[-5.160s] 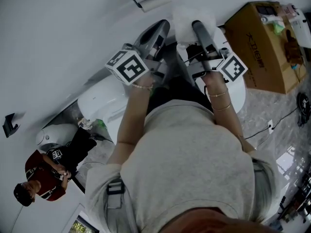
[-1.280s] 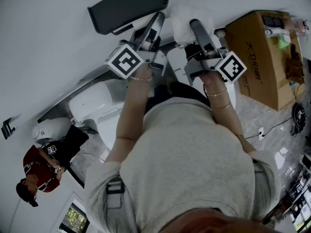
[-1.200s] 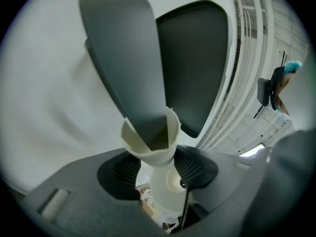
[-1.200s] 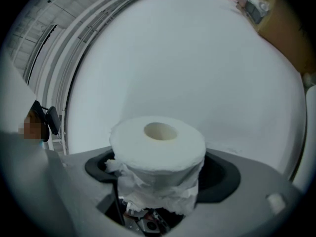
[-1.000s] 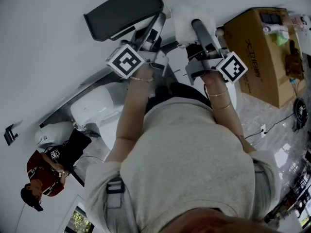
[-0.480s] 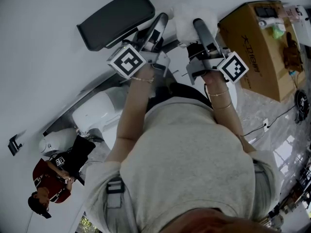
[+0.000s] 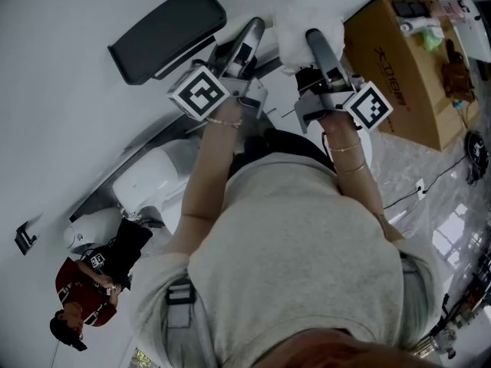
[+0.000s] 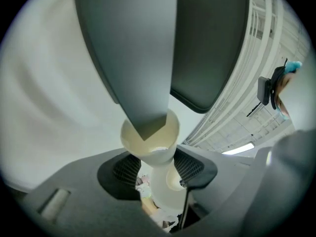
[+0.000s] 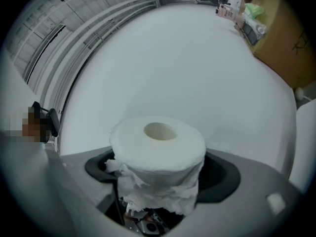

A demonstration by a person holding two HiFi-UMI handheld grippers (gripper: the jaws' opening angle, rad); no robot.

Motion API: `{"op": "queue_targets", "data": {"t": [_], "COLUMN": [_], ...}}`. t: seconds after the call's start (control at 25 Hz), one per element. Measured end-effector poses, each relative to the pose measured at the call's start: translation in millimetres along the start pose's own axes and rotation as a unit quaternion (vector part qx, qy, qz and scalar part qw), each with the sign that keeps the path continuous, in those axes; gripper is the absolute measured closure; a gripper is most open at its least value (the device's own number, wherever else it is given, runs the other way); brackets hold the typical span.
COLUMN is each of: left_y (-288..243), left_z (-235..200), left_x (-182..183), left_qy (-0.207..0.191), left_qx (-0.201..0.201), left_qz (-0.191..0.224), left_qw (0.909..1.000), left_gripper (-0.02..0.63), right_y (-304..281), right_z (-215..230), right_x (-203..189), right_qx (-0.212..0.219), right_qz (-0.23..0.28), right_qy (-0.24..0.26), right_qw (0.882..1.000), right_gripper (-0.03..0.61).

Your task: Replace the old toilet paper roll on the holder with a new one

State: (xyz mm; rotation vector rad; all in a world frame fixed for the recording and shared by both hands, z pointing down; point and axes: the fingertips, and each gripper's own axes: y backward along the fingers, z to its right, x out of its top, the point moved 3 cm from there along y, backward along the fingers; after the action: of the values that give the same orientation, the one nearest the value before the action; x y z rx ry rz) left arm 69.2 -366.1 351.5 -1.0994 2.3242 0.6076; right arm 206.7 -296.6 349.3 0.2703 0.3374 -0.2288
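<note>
In the head view the dark grey toilet paper holder (image 7: 165,33) hangs on the white wall at upper left. My left gripper (image 7: 244,43) sits just right of it, shut on an empty cream cardboard tube (image 8: 150,144). In the left gripper view the tube stands between the pads, its open end against the holder's grey cover (image 8: 133,48). My right gripper (image 7: 305,37) is shut on a full white toilet paper roll (image 7: 295,21) further right. In the right gripper view this roll (image 9: 158,147) stands upright between the jaws with torn loose paper hanging below, and only bare wall lies behind it.
A brown cardboard box (image 7: 406,52) with small items on top stands at right. A white toilet (image 7: 149,175) is below the holder. A person in red and black (image 7: 88,282) sits at lower left, near a small wall hook (image 7: 24,236).
The holder has slid left and down in the head view, so both grippers now sit further right of it. Both grips are unchanged.
</note>
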Motion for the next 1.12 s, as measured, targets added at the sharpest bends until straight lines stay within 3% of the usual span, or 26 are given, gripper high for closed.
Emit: {"op": "queue_targets", "data": {"t": [0.88,1.12], "left_y": [-9,2], "left_z": [18,23], "left_x": [-32,-41], "left_qy": [0.001,0.004], "left_qx": [-0.042,-0.033], "left_qz": [-0.043,-0.050], "left_qw": [0.9982,0.9982], "left_gripper": [0.400,0.402], "right_y": [29,31], "right_z": [5,4], "right_x": [22,22], "right_qx": [-0.010,-0.006], "right_qz": [0.039,0.036], "right_qy": [0.010,0.008], "right_qw": [0.999,0.999], "right_gripper": [0.129,0.129]}}
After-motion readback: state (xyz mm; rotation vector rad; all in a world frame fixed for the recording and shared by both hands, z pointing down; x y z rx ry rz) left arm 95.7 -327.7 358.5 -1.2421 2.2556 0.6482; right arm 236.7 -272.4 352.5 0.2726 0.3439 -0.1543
